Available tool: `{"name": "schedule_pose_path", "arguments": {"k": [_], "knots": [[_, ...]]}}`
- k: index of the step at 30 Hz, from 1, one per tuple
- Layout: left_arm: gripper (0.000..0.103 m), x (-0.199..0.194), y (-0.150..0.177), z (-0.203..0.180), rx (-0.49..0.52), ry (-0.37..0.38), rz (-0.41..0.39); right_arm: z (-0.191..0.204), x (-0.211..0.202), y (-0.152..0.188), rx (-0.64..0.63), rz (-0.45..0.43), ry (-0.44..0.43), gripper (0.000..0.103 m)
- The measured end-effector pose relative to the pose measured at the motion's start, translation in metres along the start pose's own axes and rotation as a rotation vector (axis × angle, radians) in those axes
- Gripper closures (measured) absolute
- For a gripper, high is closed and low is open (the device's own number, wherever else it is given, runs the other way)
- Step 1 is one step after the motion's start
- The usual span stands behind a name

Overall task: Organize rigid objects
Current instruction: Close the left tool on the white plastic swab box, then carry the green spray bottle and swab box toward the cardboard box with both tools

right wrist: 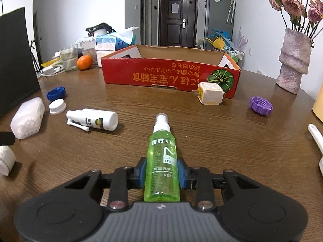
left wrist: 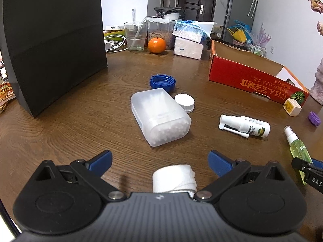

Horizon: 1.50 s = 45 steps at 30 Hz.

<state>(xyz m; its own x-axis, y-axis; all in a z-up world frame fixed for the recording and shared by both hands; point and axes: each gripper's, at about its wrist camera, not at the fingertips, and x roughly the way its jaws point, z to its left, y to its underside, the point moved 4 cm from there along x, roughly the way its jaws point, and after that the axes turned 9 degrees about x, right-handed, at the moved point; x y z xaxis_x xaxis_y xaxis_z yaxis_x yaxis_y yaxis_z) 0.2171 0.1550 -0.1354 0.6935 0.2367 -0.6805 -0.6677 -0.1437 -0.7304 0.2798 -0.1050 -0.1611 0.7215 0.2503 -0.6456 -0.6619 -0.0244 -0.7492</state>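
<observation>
While clamped by right gripper (right wrist: 161,176), green spray bottle (right wrist: 162,161), clear, white nozzle.

Glossy wood-grain table (right wrist: 201,125), translucent green plastic bottle (right wrist: 162,161)

Your left wrist camera sits just behind the left gripper (left wrist: 160,161) and looks forward and down across the table (left wrist: 80,121), close above the wood, facing the far door (left wrist: 191,0). Your right wrist camera rides the same way behind the right gripper (right wrist: 161,174), also tilted down toward the table, and faces the red box (right wrist: 171,73) head on. The right view stands to the right of the left one. Both share the swab box (left wrist: 160,117), the white bottle (left wrist: 245,126), the blue cap (left wrist: 162,82), the green bottle (right wrist: 162,161), the orange (left wrist: 156,45) and the red box.
</observation>
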Motion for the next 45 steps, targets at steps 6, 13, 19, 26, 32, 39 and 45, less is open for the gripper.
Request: {"name": "schedule_pose_path", "arguments": {"k": [6, 13, 19, 26, 32, 39, 45], "knots": [[0.000, 0.007, -0.011, 0.001, -0.019, -0.009, 0.011, -0.008, -0.004, -0.004, 0.053, -0.034, -0.028, 0.073], [0.000, 0.019, -0.026, -0.001, -0.046, -0.025, 0.029, -0.017, -0.012, -0.010, 0.099, -0.080, -0.060, 0.073], [0.000, 0.036, -0.036, 0.001, -0.076, -0.050, 0.065, -0.022, -0.018, -0.013, 0.128, -0.106, -0.081, 0.073], [0.000, 0.053, -0.051, 0.003, -0.109, -0.089, 0.095, -0.022, -0.020, -0.013, 0.133, -0.118, -0.091, 0.073], [0.006, 0.065, -0.058, 0.000, -0.106, -0.132, 0.130, -0.023, -0.021, -0.014, 0.144, -0.125, -0.096, 0.073], [0.020, 0.080, -0.053, 0.000, -0.108, -0.110, 0.181, -0.024, -0.022, -0.015, 0.158, -0.130, -0.102, 0.073], [0.036, 0.081, -0.052, 0.000, -0.090, -0.110, 0.169, -0.024, -0.020, -0.014, 0.158, -0.127, -0.095, 0.073]]}}
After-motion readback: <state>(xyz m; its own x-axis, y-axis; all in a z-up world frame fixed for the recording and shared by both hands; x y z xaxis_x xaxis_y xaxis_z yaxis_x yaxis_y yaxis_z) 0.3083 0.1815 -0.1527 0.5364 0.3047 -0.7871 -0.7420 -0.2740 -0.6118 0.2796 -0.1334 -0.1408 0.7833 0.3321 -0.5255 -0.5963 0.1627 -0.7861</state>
